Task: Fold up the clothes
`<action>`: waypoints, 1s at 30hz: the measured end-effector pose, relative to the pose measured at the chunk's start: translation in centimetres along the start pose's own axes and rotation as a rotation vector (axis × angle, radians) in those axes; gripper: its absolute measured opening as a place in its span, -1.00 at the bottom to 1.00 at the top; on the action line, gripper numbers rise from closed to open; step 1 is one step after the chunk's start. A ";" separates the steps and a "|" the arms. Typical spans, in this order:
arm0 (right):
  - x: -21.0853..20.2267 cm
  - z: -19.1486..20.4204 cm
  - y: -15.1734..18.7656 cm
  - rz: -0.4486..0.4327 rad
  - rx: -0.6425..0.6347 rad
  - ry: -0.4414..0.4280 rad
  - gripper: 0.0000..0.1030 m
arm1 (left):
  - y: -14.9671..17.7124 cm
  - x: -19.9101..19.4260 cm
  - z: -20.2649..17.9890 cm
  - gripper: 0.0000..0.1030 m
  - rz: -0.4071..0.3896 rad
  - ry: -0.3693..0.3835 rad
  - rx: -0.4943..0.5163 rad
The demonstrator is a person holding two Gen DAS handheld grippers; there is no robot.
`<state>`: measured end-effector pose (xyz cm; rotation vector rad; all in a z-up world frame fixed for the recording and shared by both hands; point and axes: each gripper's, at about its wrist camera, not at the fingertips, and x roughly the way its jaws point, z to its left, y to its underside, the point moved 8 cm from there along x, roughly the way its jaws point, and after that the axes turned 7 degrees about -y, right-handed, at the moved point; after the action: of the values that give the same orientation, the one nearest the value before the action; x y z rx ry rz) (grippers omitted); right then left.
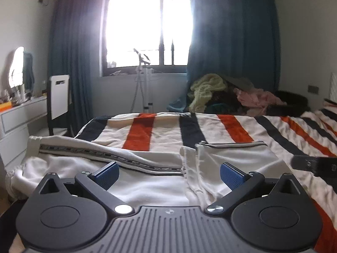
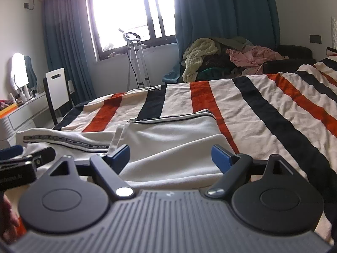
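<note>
White track pants (image 1: 134, 168) with a printed side stripe (image 1: 101, 154), lettering too small to read, spread on a striped blanket (image 1: 236, 128). Left gripper (image 1: 168, 176) and right gripper (image 2: 171, 156) both released, jaws wide apart, hovering over the fabric.

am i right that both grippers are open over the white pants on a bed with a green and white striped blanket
Not quite: the blanket is striped orange, black and cream, not green, as the right wrist view shows. The left gripper and right gripper are open over the white pants.
</note>
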<state>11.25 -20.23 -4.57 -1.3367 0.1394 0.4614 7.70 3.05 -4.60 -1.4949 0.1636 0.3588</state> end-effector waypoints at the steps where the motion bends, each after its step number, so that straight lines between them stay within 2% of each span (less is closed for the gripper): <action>1: 0.0 0.0 0.0 0.000 0.001 0.000 0.66 | -0.1 0.1 0.3 0.99 -0.014 -0.013 0.011; 4: 0.0 -0.1 0.0 0.000 0.004 0.002 0.66 | -0.2 0.7 1.2 0.99 -0.018 -0.064 0.048; 9: 0.0 -0.4 0.1 0.001 0.009 0.018 0.66 | -0.3 2.0 4.8 1.00 0.068 -0.097 -0.095; 12: 0.0 -0.7 0.1 0.005 0.020 0.021 0.66 | -0.3 3.1 8.3 1.00 0.168 -0.114 -0.219; 17: 0.4 -1.3 0.6 0.034 0.064 0.004 0.66 | 0.6 4.8 15.6 1.00 0.329 -0.107 -0.505; 19: 0.6 -1.4 0.9 0.049 0.079 -0.001 0.66 | 1.4 5.6 18.3 1.00 0.392 -0.103 -0.544; 21: 1.0 -1.5 1.3 0.071 0.089 0.003 0.66 | 2.7 6.0 20.9 1.00 0.420 -0.129 -0.610; 25: 1.6 -1.5 2.0 0.105 0.108 0.003 0.66 | 6.4 7.3 24.9 0.99 0.518 -0.134 -0.876; 27: 1.9 -1.4 2.3 0.115 0.106 0.004 0.66 | 7.6 7.8 26.4 0.99 0.520 -0.135 -0.987; 30: 2.7 -1.3 2.7 0.127 0.092 0.017 0.66 | 7.5 9.3 28.2 1.00 0.471 -0.134 -1.034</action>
<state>12.87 -20.40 -8.27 -1.2463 0.2577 0.5445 10.67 32.46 -12.54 -2.4393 0.2405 1.0256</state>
